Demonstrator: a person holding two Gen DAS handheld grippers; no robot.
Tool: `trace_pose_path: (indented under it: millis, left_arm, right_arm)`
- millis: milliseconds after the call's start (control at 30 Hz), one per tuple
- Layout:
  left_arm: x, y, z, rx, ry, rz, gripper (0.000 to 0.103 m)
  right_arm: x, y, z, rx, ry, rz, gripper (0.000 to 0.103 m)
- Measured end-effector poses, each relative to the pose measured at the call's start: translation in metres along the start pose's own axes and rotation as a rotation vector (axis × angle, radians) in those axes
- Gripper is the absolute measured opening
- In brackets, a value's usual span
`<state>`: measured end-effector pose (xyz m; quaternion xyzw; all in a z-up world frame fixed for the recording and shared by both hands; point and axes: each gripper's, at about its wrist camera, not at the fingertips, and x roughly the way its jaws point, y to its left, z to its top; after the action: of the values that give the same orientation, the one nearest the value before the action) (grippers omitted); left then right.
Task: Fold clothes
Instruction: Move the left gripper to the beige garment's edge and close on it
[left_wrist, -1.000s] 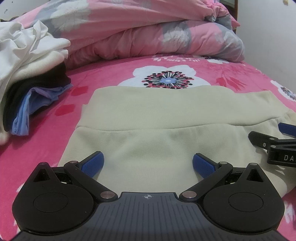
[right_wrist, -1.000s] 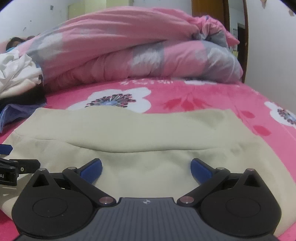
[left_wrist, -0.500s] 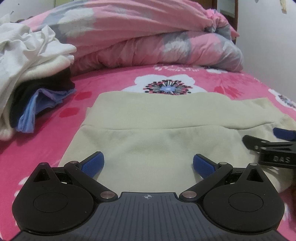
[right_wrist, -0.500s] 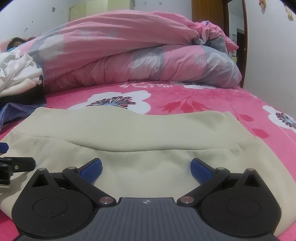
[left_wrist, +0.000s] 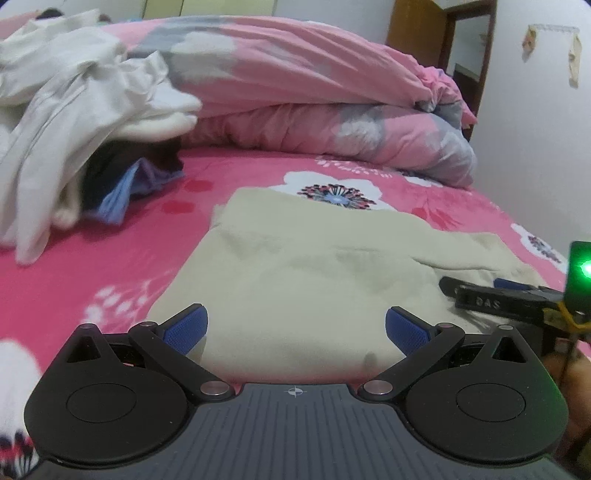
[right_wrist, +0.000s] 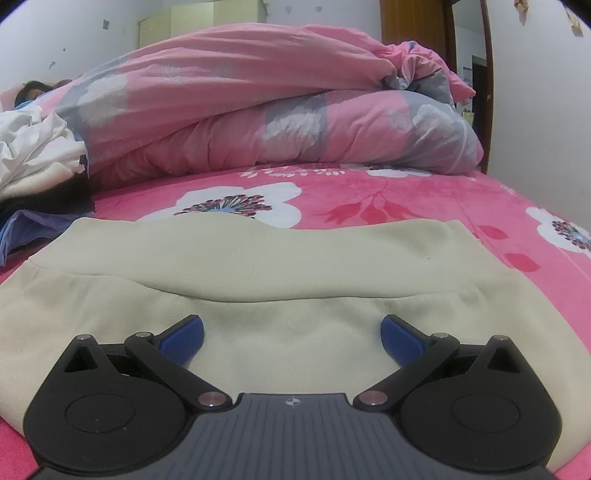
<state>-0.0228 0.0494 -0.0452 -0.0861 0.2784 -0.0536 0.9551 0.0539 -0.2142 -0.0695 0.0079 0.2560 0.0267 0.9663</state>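
A folded cream garment (left_wrist: 295, 273) lies flat on the pink flowered bedsheet (left_wrist: 110, 266); it also shows in the right wrist view (right_wrist: 280, 266), with a folded band across its far half. My left gripper (left_wrist: 295, 328) is open and empty, low over the garment's near left part. My right gripper (right_wrist: 291, 334) is open and empty over the garment's near middle. The right gripper also shows at the right edge of the left wrist view (left_wrist: 495, 295), resting low on the cloth.
A heap of white, black and blue clothes (left_wrist: 74, 140) lies at the left, also in the right wrist view (right_wrist: 40, 173). A rolled pink duvet (right_wrist: 280, 110) fills the back of the bed. A white wall (right_wrist: 539, 110) and a wooden door (left_wrist: 417, 29) stand at the right.
My left gripper has swung leftward and back, so the clothes heap looms larger and the garment sits right of centre. The right gripper view has barely shifted. Both stay open.
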Motion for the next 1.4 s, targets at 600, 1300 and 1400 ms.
trace_pose_path:
  millis: [600, 1300, 1400]
  left_arm:
    - [0.002, 0.031, -0.026, -0.220, 0.054, -0.023, 0.101]
    - [0.005, 0.048, -0.018, -0.463, 0.086, -0.126, 0.090]
    - [0.011, 0.045, -0.018, -0.474, 0.089, -0.141, 0.090]
  right_arm:
    - [0.001, 0.001, 0.000, -0.001, -0.001, -0.003, 0.103]
    - [0.000, 0.000, 0.000, 0.001, -0.005, -0.001, 0.103]
    - [0.000, 0.000, 0.000, 0.001, -0.007, -0.001, 0.103]
